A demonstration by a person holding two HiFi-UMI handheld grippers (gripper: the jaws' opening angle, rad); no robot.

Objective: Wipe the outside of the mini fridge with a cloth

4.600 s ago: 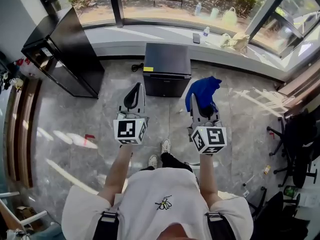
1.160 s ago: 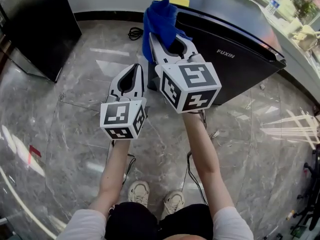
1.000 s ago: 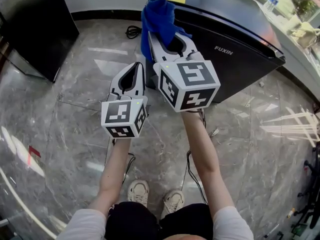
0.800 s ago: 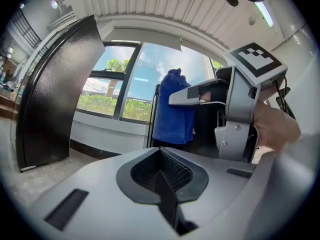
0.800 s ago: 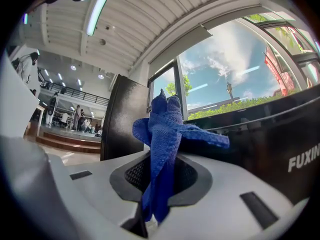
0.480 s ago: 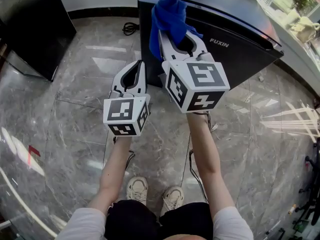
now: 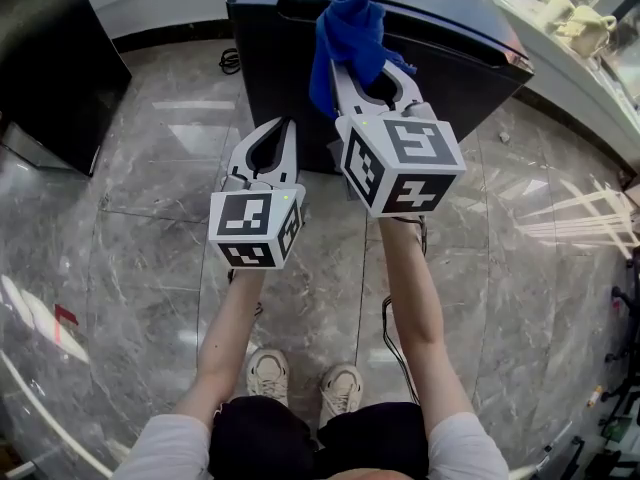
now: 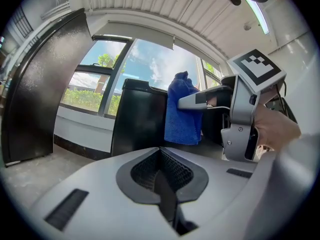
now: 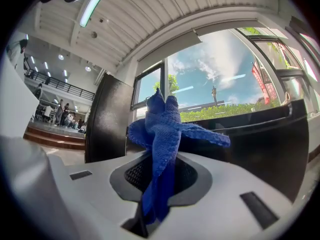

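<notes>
The black mini fridge (image 7: pixel 470 63) stands on the floor ahead of me, door side facing me; it fills the middle of the left gripper view (image 8: pixel 140 124) and the right of the right gripper view (image 9: pixel 270 144). My right gripper (image 7: pixel 345 68) is shut on a blue cloth (image 7: pixel 345 33), whose bunch hangs in front of the fridge's upper front edge; whether cloth and fridge touch I cannot tell. The same cloth (image 9: pixel 162 134) sticks up between the jaws, and also shows from the left (image 8: pixel 184 111). My left gripper (image 7: pixel 268 128) is shut and empty, lower left, short of the fridge.
A tall black cabinet (image 7: pixel 45 68) stands at the left on the grey marble floor (image 7: pixel 150 248). A white window ledge (image 7: pixel 590 78) with a bottle and bags runs behind the fridge. A cable (image 7: pixel 230 63) lies by the fridge's left side. My shoes (image 7: pixel 300 378) are below.
I have come closer to the fridge. The right gripper with the cloth has risen from beside the fridge's left corner to in front of its upper front edge. The left gripper stayed shut.
</notes>
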